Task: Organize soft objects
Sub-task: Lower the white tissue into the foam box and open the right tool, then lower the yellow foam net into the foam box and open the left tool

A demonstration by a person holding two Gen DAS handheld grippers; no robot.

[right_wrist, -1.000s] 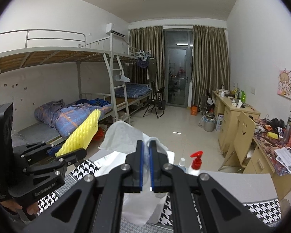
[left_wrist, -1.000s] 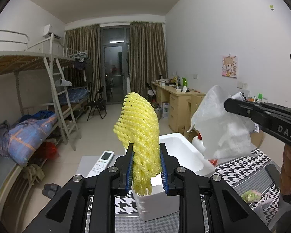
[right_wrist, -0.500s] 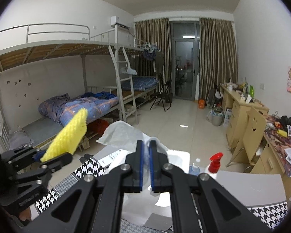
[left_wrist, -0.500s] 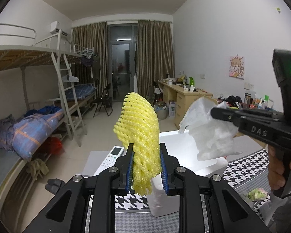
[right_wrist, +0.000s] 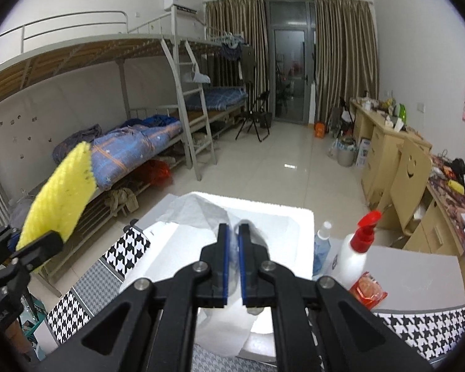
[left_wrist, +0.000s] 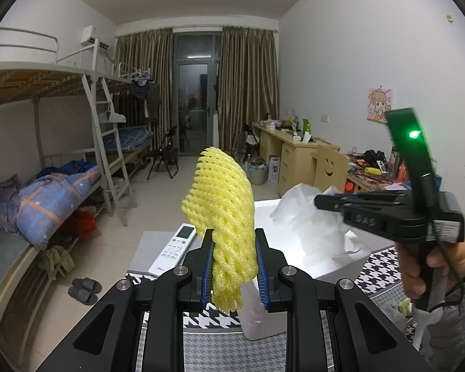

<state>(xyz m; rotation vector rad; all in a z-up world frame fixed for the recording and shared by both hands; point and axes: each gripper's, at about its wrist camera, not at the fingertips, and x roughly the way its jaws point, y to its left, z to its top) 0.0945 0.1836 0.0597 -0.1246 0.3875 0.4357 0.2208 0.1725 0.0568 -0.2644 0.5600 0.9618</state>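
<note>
Lowered toward foam box [right_wrist: 297,217], right gripper [right_wrist: 232,241] clamps plastic sheet [right_wrist: 198,214]; left gripper [left_wrist: 234,248] grips yellow net [left_wrist: 223,204].

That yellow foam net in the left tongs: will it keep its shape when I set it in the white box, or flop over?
Probably springy, not floppy: the yellow foam net stands upright above the left tongs without drooping. It pinches narrower between the pads, so it likely rebounds on release. It looks very light and may tip or bounce in the white foam box.
</note>
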